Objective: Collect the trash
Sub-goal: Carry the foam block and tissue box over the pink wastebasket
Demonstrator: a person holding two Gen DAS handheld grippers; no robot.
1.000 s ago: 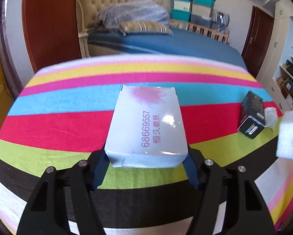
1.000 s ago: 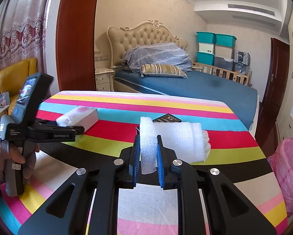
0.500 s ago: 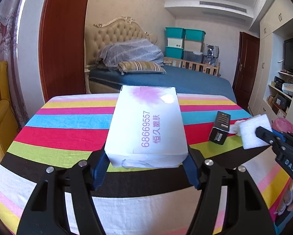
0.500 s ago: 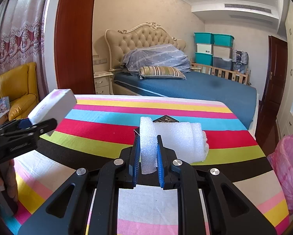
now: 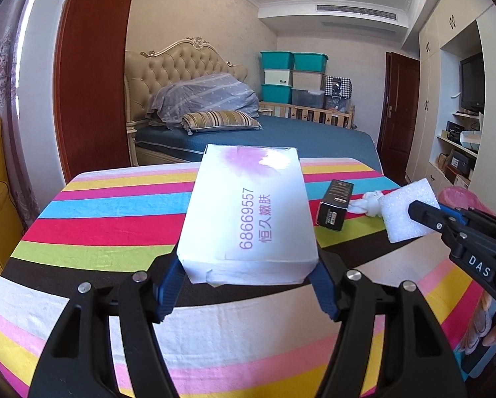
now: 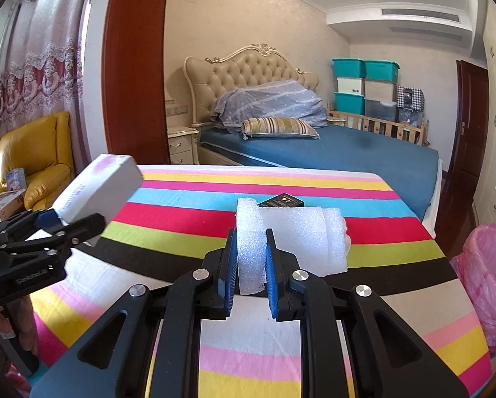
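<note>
My left gripper (image 5: 248, 277) is shut on a white box (image 5: 248, 212) with purple print and holds it above the striped table (image 5: 108, 219). The box also shows in the right wrist view (image 6: 98, 192), held up at the left. My right gripper (image 6: 251, 277) is shut on a white foam sheet (image 6: 301, 235) above the table; the foam shows at the right of the left wrist view (image 5: 407, 212). A small black box (image 5: 334, 209) and a crumpled white scrap (image 5: 369, 202) lie on the table.
A pink trash bag (image 6: 486, 278) stands beside the table's right edge. A bed (image 6: 331, 149) lies beyond the table. A yellow armchair (image 6: 35, 156) is at the left. Shelves (image 5: 460, 149) line the right wall.
My left gripper has lifted the white box off the table and tilted up. The right gripper holds the foam much as before.
</note>
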